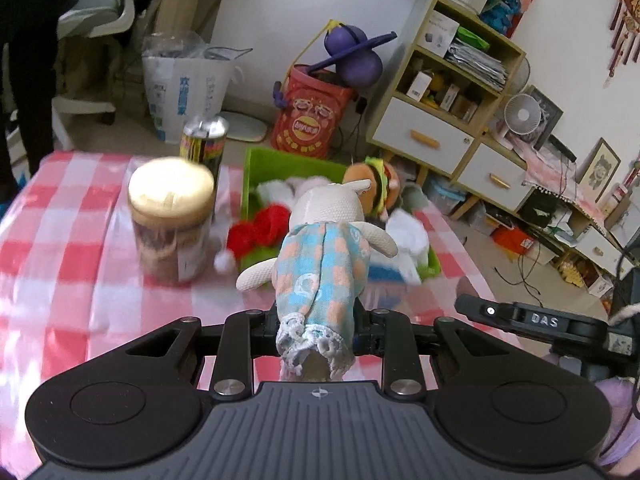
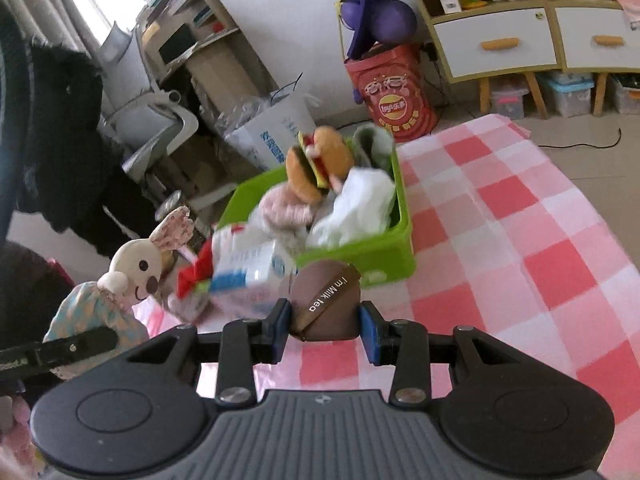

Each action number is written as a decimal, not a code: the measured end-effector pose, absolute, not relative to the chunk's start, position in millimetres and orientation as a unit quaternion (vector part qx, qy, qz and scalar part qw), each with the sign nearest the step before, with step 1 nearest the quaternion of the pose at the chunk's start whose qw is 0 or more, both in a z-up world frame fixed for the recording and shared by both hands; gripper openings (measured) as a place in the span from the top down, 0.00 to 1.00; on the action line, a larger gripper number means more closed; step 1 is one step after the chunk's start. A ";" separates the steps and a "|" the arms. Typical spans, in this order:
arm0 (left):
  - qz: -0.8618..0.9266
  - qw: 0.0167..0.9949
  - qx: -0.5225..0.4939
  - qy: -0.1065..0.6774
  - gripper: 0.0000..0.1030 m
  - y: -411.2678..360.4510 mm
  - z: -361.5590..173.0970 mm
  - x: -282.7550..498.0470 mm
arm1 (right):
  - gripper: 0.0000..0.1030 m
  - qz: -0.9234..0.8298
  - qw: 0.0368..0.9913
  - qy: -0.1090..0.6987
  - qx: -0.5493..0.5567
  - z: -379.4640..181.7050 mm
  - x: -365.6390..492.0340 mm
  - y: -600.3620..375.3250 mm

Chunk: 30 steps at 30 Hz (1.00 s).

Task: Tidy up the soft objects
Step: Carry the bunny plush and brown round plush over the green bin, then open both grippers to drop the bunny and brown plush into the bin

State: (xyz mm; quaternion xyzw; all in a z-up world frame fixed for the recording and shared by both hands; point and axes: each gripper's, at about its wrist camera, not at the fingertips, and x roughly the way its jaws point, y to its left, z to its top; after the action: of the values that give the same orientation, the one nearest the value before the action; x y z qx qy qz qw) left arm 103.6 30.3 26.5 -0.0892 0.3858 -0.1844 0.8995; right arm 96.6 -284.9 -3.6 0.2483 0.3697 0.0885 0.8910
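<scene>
1. My left hand-held gripper was closed on the rabbit doll, its pads squeezing the hem of the blue-and-peach checked dress at the lower centre of the left wrist view, with the doll's head pointing away toward the middle of the frame.
2. My right hand-held gripper was clamped on a brown plush lettered "I'm Milk tea", held between the blue pads at the centre of the right wrist view.
3. The green bin sat on the tabletop, which was covered in a pink-and-white checked cloth, just above the brown plush in that view.
4. A burger plush lay on top of the pile in the bin, with white and pink soft things below it.
5. In the left wrist view a jar with a pale lid stood left of centre on the tabletop, and a can stood just behind it.
6. In the right wrist view the rabbit doll appeared at the left edge, face toward the camera.
</scene>
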 end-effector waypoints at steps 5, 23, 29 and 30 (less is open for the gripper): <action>-0.180 0.899 -0.063 0.394 0.74 14.2 39.8 155.2 | 0.89 0.106 0.888 0.362 0.261 11.1 126.8 -292.7; -0.144 0.882 0.040 0.447 0.74 -38.9 -12.0 281.8 | 0.85 0.181 0.848 0.419 0.268 -11.1 229.8 -264.3; -0.140 0.874 0.038 0.464 0.75 -35.9 -30.9 288.1 | 0.84 0.184 0.838 0.436 0.272 -28.1 243.9 -258.2; -0.141 0.874 0.034 0.465 0.75 -34.1 -32.0 288.1 | 0.84 0.185 0.836 0.438 0.272 -29.7 245.5 -257.6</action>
State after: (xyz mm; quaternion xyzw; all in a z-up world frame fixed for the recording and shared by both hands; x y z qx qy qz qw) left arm 288.1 -34.1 -32.0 0.0341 0.4646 -0.1409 0.8736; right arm 245.5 -257.6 -29.7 0.2723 0.4384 0.1850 0.8363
